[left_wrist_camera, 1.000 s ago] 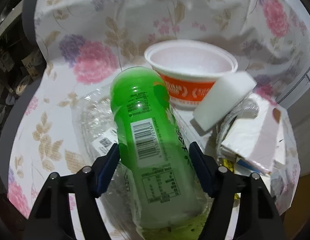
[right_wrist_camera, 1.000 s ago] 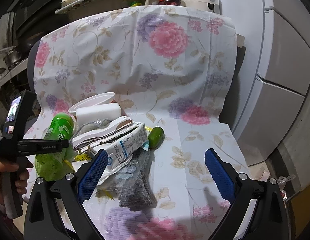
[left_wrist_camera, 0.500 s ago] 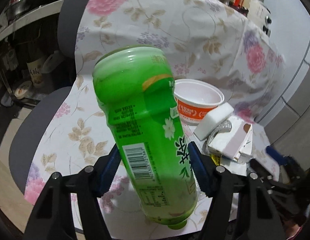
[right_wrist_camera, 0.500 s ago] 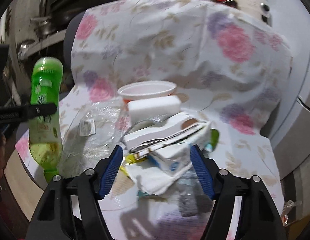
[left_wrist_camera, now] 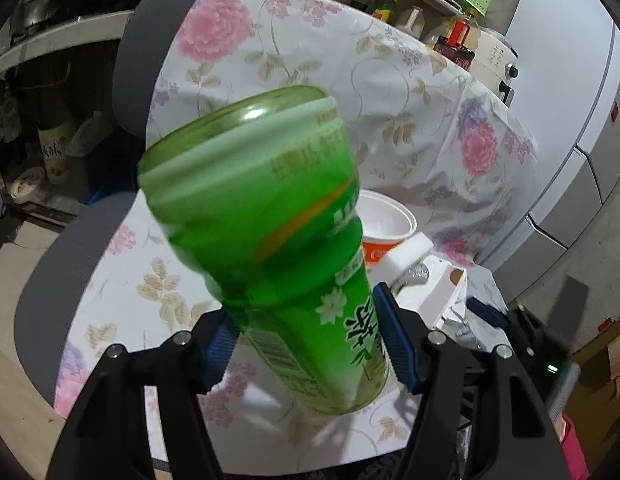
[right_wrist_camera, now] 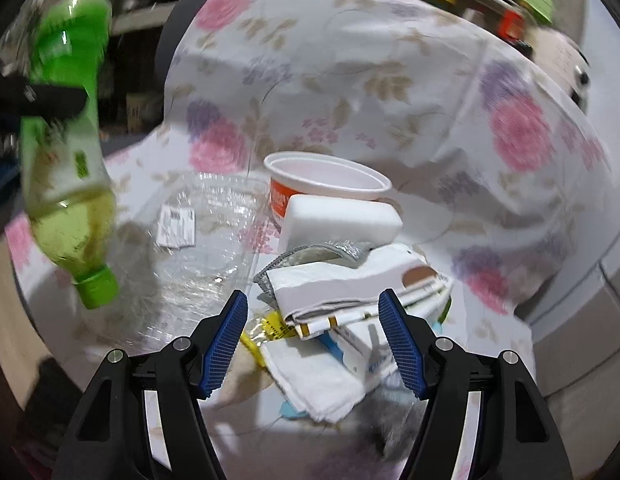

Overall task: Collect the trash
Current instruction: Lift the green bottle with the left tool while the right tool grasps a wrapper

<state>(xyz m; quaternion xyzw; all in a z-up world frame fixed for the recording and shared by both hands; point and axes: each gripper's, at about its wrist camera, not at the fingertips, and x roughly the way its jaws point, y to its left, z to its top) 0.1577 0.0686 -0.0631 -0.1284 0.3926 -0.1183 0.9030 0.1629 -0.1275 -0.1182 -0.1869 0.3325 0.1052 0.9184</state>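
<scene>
My left gripper (left_wrist_camera: 306, 344) pinches the green tea bottle (left_wrist_camera: 270, 248), cap down, jaws closing, left of the noodle cup (right_wrist_camera: 326, 188); right gripper (right_wrist_camera: 312, 340) is spread over folded papers (right_wrist_camera: 350, 292); I should keep pressure steady

A chair (right_wrist_camera: 170, 32) draped in floral cloth (right_wrist_camera: 350, 80) carries the trash pile (right_wrist_camera: 342, 280).
</scene>
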